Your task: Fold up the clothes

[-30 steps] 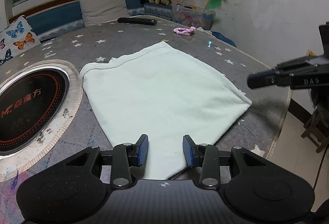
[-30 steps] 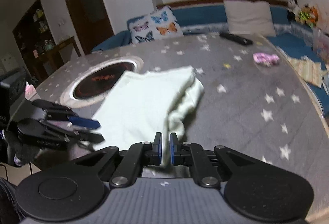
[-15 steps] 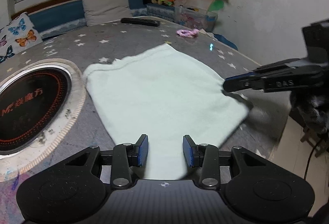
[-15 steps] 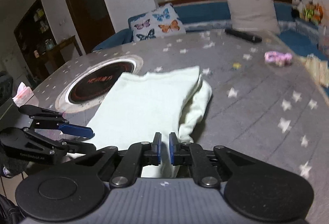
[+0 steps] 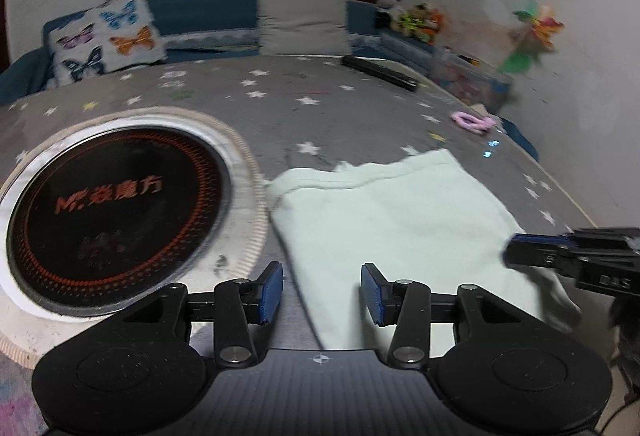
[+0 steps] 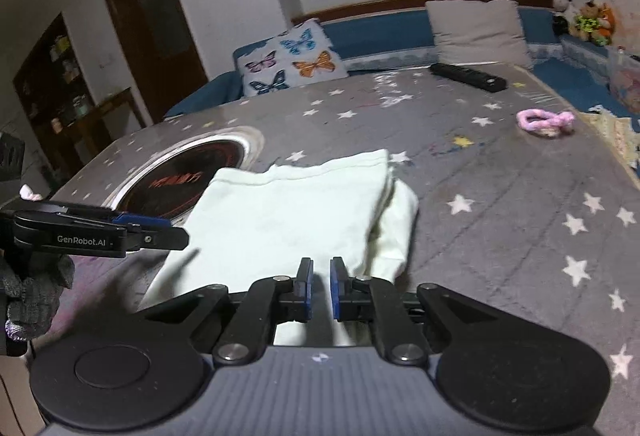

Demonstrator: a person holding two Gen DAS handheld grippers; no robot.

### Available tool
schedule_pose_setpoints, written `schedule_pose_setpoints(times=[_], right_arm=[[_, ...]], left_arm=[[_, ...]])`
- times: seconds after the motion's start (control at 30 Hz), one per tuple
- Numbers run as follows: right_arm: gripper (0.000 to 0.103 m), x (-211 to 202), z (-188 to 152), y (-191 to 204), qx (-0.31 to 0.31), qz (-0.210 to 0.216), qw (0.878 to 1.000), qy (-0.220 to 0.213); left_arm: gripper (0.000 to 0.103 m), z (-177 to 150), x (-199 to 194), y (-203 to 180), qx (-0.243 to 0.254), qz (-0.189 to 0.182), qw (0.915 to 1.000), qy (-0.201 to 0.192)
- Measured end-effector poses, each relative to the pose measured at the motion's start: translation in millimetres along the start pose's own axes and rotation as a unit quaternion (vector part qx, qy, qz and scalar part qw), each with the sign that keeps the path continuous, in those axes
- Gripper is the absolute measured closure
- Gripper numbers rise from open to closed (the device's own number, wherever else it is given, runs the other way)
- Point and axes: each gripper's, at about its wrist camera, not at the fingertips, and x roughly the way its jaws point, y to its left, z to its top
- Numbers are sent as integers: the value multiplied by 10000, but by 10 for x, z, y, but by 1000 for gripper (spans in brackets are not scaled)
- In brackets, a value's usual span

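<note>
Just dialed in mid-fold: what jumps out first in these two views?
A pale mint folded cloth lies flat at the near edge of the grey star-patterned tabletop, a loose layer bulging from its right side. Beside its left edge sits a round black inset hob with red lettering. The left gripper stands open over the cloth's near left edge; the right gripper is nearly shut at its right corner.

So the surface point(image 6: 500, 204) I'm working over is a grey cover with white stars all over it, plus a couple of yellow ones. Set into it on my left is a round black hob point(image 5: 116, 212) with red lettering and a pale ring around it. The pale green cloth point(image 6: 288, 212) lies folded just beside that. Further back there's a black remote point(image 6: 468, 77) and a pink scrunchie point(image 6: 545, 122), well apart.
</note>
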Motion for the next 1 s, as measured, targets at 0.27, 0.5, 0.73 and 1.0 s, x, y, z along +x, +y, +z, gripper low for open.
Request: schedule_pose_setpoints(times=[0.27,0.5,0.73,1.0], right_arm=[[55,36,26,-1,180,-400,9988,-206],[48,119,12,-160,706,-328,9970,-13],[48,163,-7,-241,1051,-177,9943,74],[48,170,-12,-226,1015,-208,9946,71]], left_arm=[[47,41,47,138,-490,68,9988,32],[46,53,157,130,-643,-61,9977,197],[48,58,178,89,-691,-95,9973,224],[46,-150,-48,-1,-165,-365,9987,326]])
